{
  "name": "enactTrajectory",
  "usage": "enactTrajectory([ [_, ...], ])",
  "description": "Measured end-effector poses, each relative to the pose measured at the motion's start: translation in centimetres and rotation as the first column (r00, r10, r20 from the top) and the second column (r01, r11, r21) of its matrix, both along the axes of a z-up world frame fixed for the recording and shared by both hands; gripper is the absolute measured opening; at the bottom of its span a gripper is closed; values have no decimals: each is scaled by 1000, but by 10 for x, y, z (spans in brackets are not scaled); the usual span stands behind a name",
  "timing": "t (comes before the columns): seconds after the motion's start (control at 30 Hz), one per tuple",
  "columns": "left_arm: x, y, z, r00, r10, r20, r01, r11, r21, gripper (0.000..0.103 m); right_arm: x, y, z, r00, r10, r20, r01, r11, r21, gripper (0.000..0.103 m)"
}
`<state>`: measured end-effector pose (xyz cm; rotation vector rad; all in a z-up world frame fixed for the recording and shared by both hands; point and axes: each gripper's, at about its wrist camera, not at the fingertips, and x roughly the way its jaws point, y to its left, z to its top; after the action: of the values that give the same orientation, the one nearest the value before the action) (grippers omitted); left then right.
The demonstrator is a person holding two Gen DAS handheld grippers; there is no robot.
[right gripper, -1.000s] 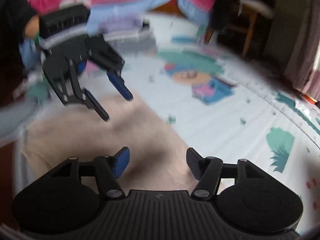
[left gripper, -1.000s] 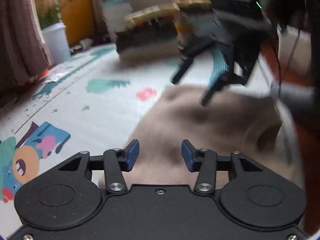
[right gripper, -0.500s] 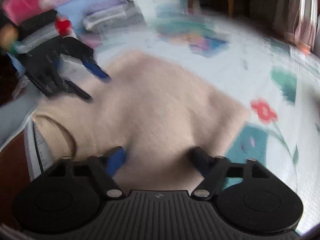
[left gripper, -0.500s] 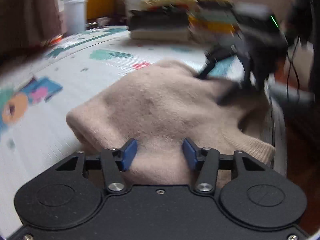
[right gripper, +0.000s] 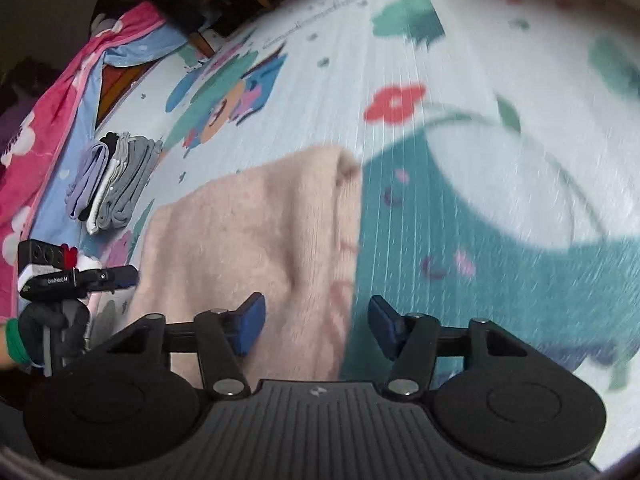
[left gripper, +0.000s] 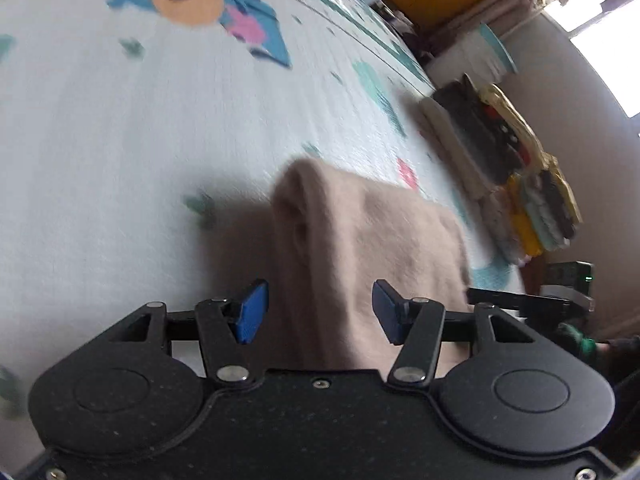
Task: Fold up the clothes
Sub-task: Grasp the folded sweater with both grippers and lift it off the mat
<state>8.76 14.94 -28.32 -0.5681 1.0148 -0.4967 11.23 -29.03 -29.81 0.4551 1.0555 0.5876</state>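
Note:
A beige sweater (left gripper: 360,232) lies folded on the patterned play mat (left gripper: 120,120). My left gripper (left gripper: 318,316) hovers low over its near end, open, with the sweater's left edge between the jaws and no pad pressing. The right wrist view shows the same sweater (right gripper: 248,232), pinkish there. My right gripper (right gripper: 316,322) straddles its right edge; the jaws are closing, and the pads stand clear of the cloth. Each view catches the other gripper at the sweater's far side: the right gripper (left gripper: 520,300), and the left gripper (right gripper: 80,276) held by a gloved hand.
Stacks of folded clothes (left gripper: 500,152) stand on the mat beyond the sweater, with a white bin (left gripper: 468,60) behind them. A small pile of grey and lavender folded clothes (right gripper: 112,184) lies by a pink blanket (right gripper: 40,140). Chair legs (right gripper: 200,40) stand at the back.
Both grippers have rolled sideways and sunk close to the sweater, each now at one of its side edges. The right jaws have narrowed since half a second ago.

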Motion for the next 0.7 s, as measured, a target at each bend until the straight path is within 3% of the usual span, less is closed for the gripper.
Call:
enactTrajectory([
  [0.1, -4, -22, -4, 998, 27, 50, -31, 997, 70, 52, -5, -2, -6, 999, -44, -14, 45, 998, 55, 58],
  [0.2, -6, -27, -5, 998, 65, 12, -66, 997, 34, 51, -8, 7, -4, 998, -4, -66, 11, 995, 97, 58],
  [0.27, -11, -30, -4, 998, 63, 27, -64, 997, 47, 51, -16, 14, 1, 999, 37, -38, -34, 997, 65, 58],
  [0.33, -7, -28, -6, 997, 71, 6, -71, 997, 29, 51, -19, 7, 4, 999, 9, -49, -5, 997, 76, 55],
  [0.43, 4, -23, -14, 994, 105, -35, -105, 994, -8, 46, -22, -5, 13, 998, -65, -26, 67, 996, 61, 60],
  [0.53, 4, -32, -11, 995, 98, -21, -97, 995, 15, 46, -18, 5, 8, 999, -42, -16, 43, 997, 64, 75],
  [0.63, 5, -34, -11, 994, 96, -43, -96, 995, -4, 44, -15, 24, 6, 1000, 15, -13, -14, 998, 67, 71],
  [0.7, 5, -32, -13, 994, 88, -59, -89, 996, -23, 35, -14, 32, 5, 999, 30, -12, -30, 998, 54, 65],
])
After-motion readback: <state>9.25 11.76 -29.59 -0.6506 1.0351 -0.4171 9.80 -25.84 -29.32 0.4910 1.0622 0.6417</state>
